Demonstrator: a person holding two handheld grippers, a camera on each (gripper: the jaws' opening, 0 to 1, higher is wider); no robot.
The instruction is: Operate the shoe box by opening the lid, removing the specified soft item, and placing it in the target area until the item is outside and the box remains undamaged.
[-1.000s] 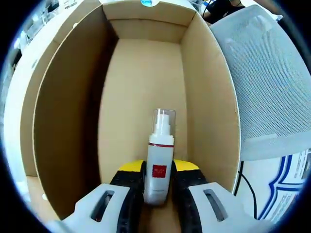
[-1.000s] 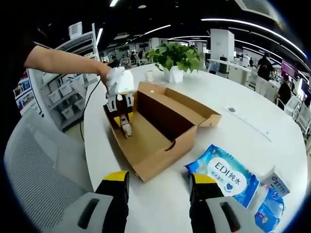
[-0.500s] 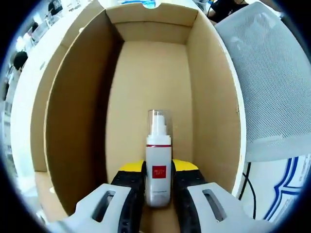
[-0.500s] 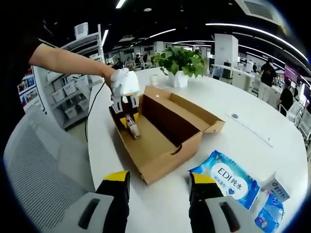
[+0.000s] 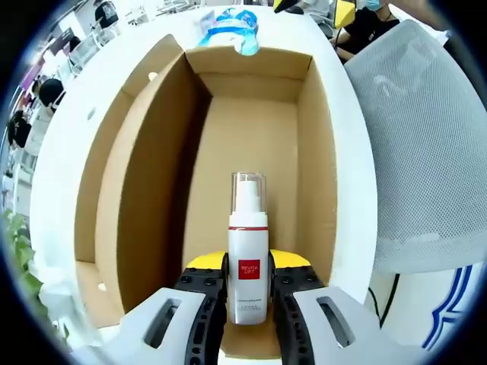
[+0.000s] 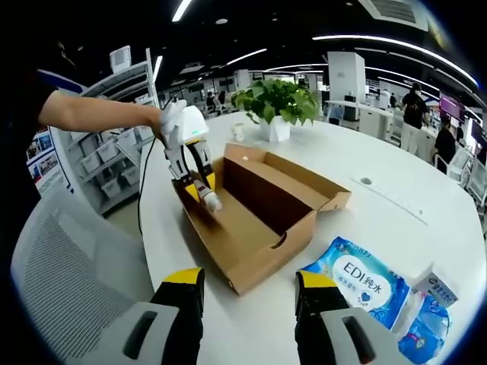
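Brown cardboard forms the shoe box (image 5: 251,144), which sits open on the white round surface (image 6: 426,220) with its lid (image 6: 293,169) folded back flat on the far side. In the left gripper view the left claw (image 5: 248,285) is closed on a white pump bottle (image 5: 248,258) with a red band, a red label and a clear cap — the yellow-tipped jaws press its lower body from both sides. The bottle is upright in that view and hangs over the near end of the box's bare floor; whether its base touches the cardboard I cannot tell.

From the right gripper view, the same left claw (image 6: 199,188) comes down into the box's end nearest the grey mesh chair (image 6: 68,274), held by a person's hand (image 6: 169,122), the bottle (image 6: 210,200) tilted between its jaws. The right claw (image 6: 248,293) hovers in front of the box with its jaws apart and nothing between them.

A blue-and-white wipes pack (image 6: 358,277) marked "EDI" lies on the surface just beside the box's near corner, smaller blue packets (image 6: 430,312) next to it. A potted green plant (image 6: 275,103) stands well beyond the box.
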